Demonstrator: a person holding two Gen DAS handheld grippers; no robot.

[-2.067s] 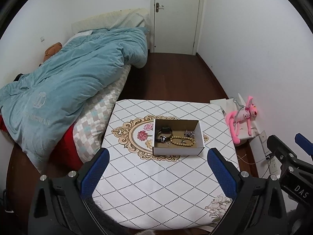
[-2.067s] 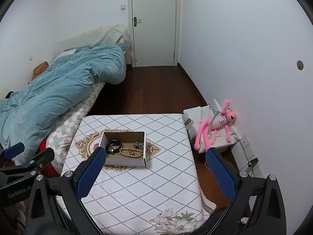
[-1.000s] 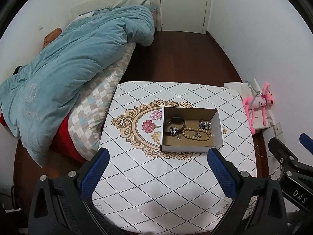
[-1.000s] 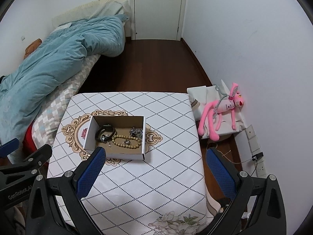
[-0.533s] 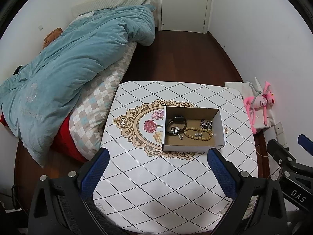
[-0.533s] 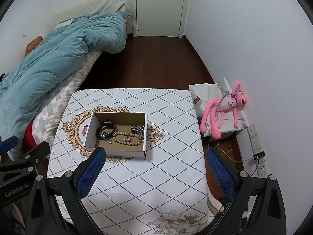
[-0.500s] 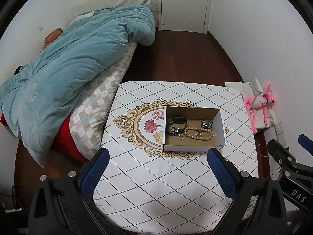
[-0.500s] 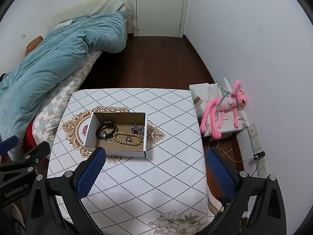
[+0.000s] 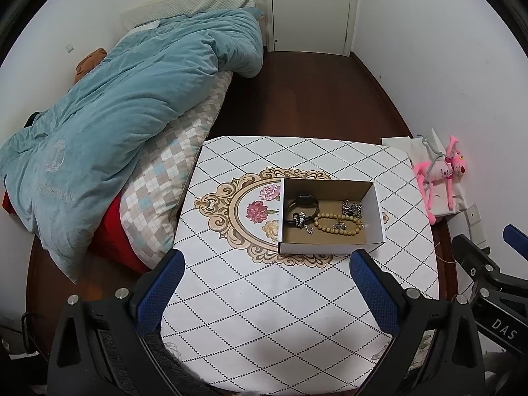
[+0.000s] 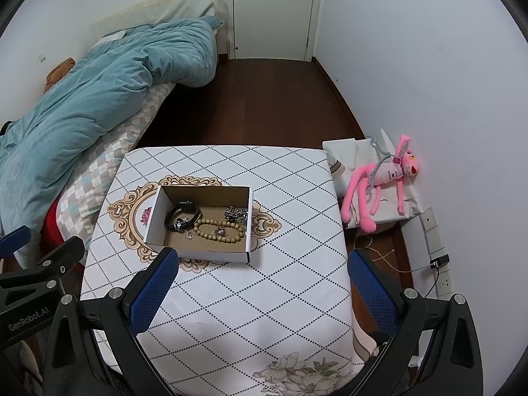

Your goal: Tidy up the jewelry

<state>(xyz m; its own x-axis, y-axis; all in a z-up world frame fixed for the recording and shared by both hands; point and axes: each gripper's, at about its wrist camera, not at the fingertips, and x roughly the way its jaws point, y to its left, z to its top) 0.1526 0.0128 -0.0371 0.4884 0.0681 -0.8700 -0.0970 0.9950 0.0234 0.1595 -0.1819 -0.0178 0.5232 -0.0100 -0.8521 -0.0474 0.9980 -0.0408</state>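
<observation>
On desk (image 9: pixel 297 313), inside cardboard box (image 9: pixel 330 247): black wristband (image 9: pixel 302 204), bead bracelet (image 9: pixel 336 224), silver chain (image 9: pixel 351 208) lying together. Hovering above, left fingers (image 9: pixel 264 290) and right fingers (image 10: pixel 260 290) spread wide, gripping nothing. Tilting down since two seconds ago, box sliding toward centre of view. Fitting sorted jewelry, or pile awaiting sorting.

I am looking down at an open white cardboard box (image 9: pixel 331 249) sitting flat, holding a black watch (image 9: pixel 302 205) at its left, a tan bead bracelet (image 9: pixel 338 226) lying in front, and a tangled silver chain (image 9: pixel 352 208) behind.
</observation>
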